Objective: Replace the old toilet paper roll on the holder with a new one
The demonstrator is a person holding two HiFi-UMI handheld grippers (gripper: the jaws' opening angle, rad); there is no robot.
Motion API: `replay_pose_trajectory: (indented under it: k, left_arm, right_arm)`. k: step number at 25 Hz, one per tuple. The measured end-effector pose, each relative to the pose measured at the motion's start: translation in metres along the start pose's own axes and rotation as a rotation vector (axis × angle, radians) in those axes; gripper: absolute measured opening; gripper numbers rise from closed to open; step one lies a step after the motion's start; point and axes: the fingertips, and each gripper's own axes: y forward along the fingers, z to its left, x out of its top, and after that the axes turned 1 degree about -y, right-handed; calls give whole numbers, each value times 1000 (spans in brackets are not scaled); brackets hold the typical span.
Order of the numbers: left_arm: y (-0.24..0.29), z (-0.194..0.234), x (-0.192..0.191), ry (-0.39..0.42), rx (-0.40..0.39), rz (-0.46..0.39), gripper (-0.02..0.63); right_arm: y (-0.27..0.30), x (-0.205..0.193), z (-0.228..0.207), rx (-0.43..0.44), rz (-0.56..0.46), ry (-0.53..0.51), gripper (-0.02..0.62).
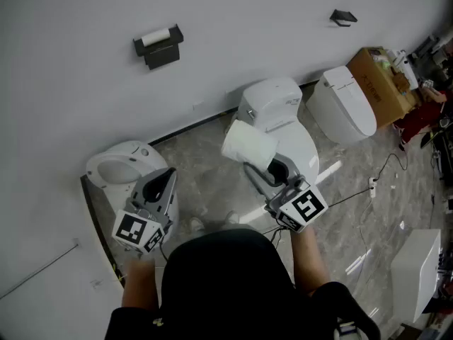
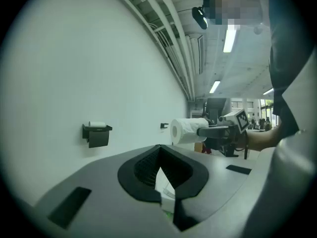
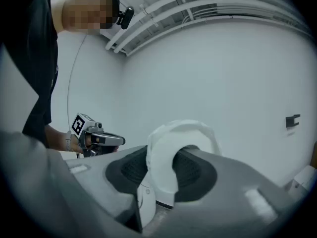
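Your right tool (image 1: 263, 170) pinches the new roll (image 1: 244, 142), likely light and squashy, so squeeze its sides gently; your left tool (image 2: 159, 170) is closed, empty.

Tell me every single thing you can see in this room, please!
new toilet paper roll: one, white, held in the right gripper
old roll: one, white, on the holder
holder: one, black, on the wall
toilets: three, white, on the floor by the wall
small bracket: one, black, on the wall, upper right
cardboard box: one, brown, far right
left gripper: one, grey, shut, empty
right gripper: one, grey, shut on the new toilet paper roll
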Motion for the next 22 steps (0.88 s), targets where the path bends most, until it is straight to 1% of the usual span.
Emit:
replay_pose_trajectory:
  k: [2, 5, 11, 18, 22]
  left_arm:
    - [3, -2, 0, -15, 1, 1, 12]
    - [11, -5, 1, -14, 8, 5, 12]
    - [35, -19, 2, -24, 32, 2, 12]
    - [69, -37, -8, -36, 57, 40, 14]
    - [82, -30, -13, -37, 66, 58, 14]
  right_arm:
    - [-1, 0, -3, 3, 3, 3, 138]
    - [-3, 1, -11, 13, 0, 0, 138]
    - [-19, -6, -39, 35, -29, 24, 138]
    - [-36, -17, -71, 55, -30, 40, 140]
    - [-28, -23, -87, 54, -33, 64, 140]
